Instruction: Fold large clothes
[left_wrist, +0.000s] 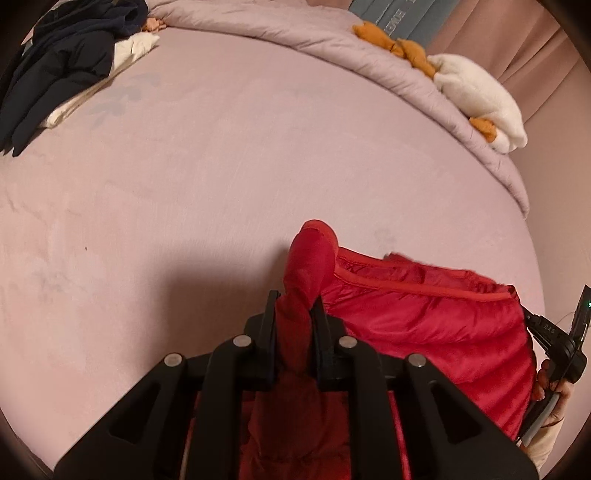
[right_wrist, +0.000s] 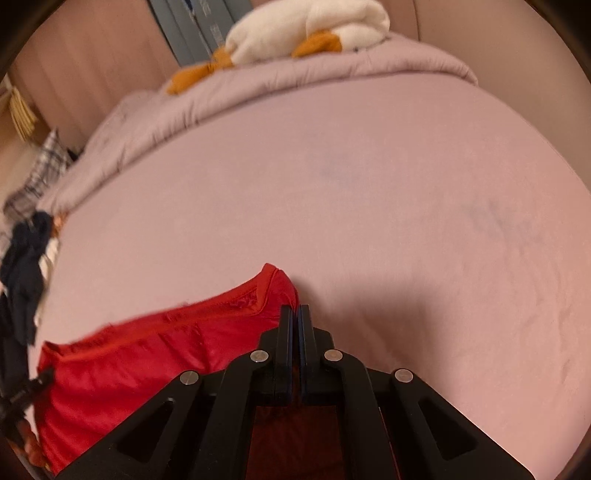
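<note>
Black fingers of the left gripper (left_wrist: 293, 310) squeeze a bunched bit of the red puffy jacket (left_wrist: 424, 321), and the right gripper (right_wrist: 295, 314) pinches its edge, holding it up over the pink bed (left_wrist: 221, 166) to fold

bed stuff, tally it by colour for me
red: 1, shiny red puffer jacket
navy: 1, dark navy coat
cream: 1, cream folded garment
white and orange: 1, white plush goose toy
total: 4
</note>
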